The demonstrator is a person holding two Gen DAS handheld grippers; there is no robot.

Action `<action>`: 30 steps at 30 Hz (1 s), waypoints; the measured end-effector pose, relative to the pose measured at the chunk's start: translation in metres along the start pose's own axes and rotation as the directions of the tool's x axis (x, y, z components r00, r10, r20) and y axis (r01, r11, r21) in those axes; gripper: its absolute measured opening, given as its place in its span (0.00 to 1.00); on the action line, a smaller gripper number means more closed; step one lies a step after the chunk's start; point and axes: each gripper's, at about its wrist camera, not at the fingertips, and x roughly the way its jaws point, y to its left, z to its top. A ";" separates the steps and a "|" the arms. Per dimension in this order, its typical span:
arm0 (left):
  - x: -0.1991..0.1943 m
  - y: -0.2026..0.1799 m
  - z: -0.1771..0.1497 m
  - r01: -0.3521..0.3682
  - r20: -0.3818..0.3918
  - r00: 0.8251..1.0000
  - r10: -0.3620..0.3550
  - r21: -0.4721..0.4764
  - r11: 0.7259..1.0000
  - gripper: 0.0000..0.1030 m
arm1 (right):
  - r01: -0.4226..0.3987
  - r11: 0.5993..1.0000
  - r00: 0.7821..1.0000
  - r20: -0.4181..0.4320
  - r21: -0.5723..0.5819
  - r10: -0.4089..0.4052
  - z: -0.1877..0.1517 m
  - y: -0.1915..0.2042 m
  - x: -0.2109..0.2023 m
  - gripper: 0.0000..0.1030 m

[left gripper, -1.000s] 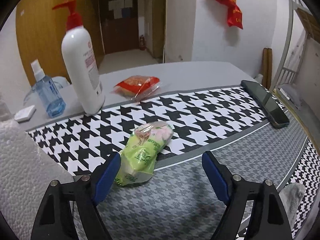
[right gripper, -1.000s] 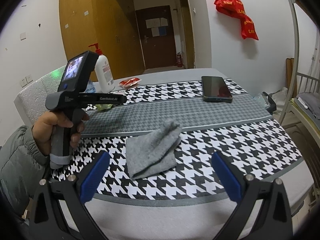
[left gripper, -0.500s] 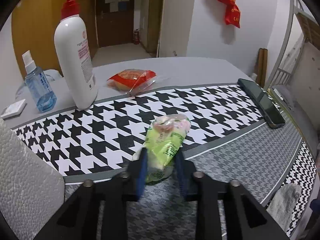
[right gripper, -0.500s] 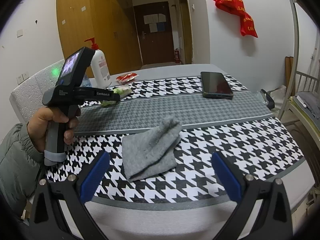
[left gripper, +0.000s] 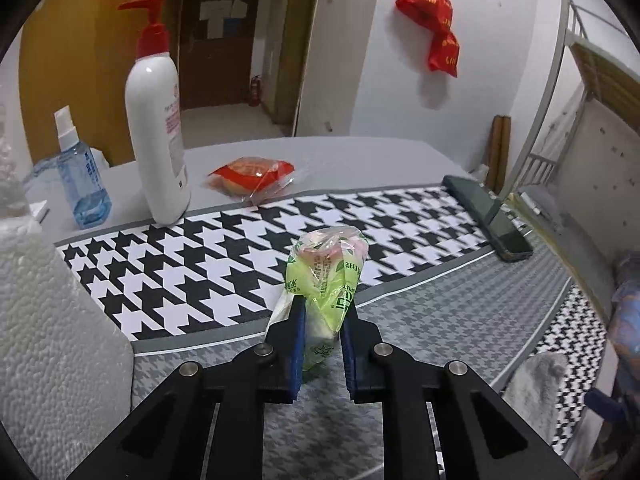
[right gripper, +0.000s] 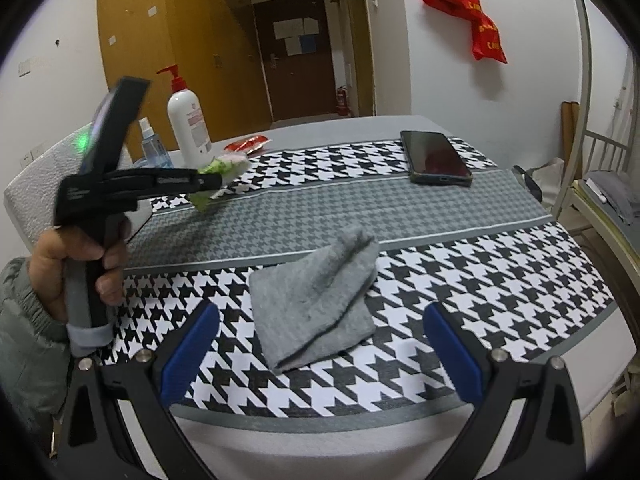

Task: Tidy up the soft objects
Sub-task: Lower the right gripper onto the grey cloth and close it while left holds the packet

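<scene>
The green packet (left gripper: 326, 280) is pinched between the blue pads of the left gripper (left gripper: 322, 344), whose jaws are closing on its lower end; the pink-topped upper end sticks out past the fingertips. In the right wrist view the packet (right gripper: 222, 168) hangs clear of the tabletop, above the grey middle band of the cloth (right gripper: 320, 208) toward the left edge, and a hand (right gripper: 76, 256) in a green sleeve grips the gripper's handle.

The right gripper (right gripper: 320, 344) hovers at the near edge with its jaws spread wide and nothing between them. Just beyond it a folded grey towel (right gripper: 316, 300) lies on the near houndstooth band, its far corner reaching the grey band.

Farther off, a dark phone (right gripper: 436, 158) lies face up near the right edge, straddling the far houndstooth band and the grey one. Toward the far left corner, a white pump bottle (left gripper: 158, 120) with a red top stands upright at the cloth's far edge, with a small blue spray bottle (left gripper: 80, 176) beside it on the bare tabletop. A red snack pack (left gripper: 252, 174) lies flat just right of the pump bottle, beyond the cloth. A white foam block (left gripper: 52, 320) stands at the left edge. Red bags (right gripper: 464, 12) hang on the wall behind.
</scene>
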 end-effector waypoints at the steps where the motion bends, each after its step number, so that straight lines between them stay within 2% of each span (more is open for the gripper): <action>1: -0.003 0.000 0.001 0.001 0.012 1.000 -0.001 -0.001 1.000 0.17 | 0.005 1.000 1.000 -0.002 0.000 -0.005 0.000 0.001 0.001 1.00; 4: -0.013 -0.003 0.002 -0.002 0.046 0.999 0.001 0.011 1.000 0.17 | 0.015 1.000 1.000 -0.011 -0.003 -0.015 0.002 0.006 0.005 1.00; 10: -0.020 -0.009 0.003 0.023 0.055 0.998 -0.024 0.021 1.000 0.17 | 0.050 0.999 0.998 -0.028 -0.014 -0.051 0.006 0.011 0.013 0.99; 14: -0.022 -0.013 0.002 0.035 0.056 0.998 -0.037 0.028 0.999 0.17 | 0.026 1.000 0.999 -0.032 -0.010 -0.026 0.008 0.011 0.016 0.99; 21: -0.024 -0.016 0.000 0.038 0.062 0.997 -0.040 0.035 0.999 0.17 | 0.029 1.000 0.998 -0.060 -0.009 -0.029 0.007 0.013 0.023 0.99; 24: -0.023 -0.016 0.000 0.040 0.061 0.997 -0.042 0.038 0.999 0.17 | 0.025 0.999 0.997 -0.068 -0.022 -0.026 0.006 0.015 0.025 0.91; 25: -0.023 -0.016 0.000 0.038 0.059 0.997 -0.040 0.040 0.998 0.17 | 0.027 0.999 0.997 -0.074 -0.026 -0.029 0.006 0.016 0.027 0.83; 27: -0.023 -0.015 0.000 0.039 0.058 0.997 -0.042 0.038 0.998 0.17 | 0.037 0.999 0.995 -0.091 -0.030 -0.040 0.004 0.016 0.030 0.74; 29: -0.023 -0.015 0.000 0.037 0.062 0.997 -0.039 0.040 0.999 0.17 | 0.048 0.998 0.994 -0.098 -0.041 -0.051 0.003 0.017 0.030 0.69; 30: -0.023 -0.015 0.000 0.038 0.064 0.997 -0.040 0.039 0.999 0.17 | 0.051 0.998 0.994 -0.098 -0.046 -0.056 0.003 0.017 0.029 0.62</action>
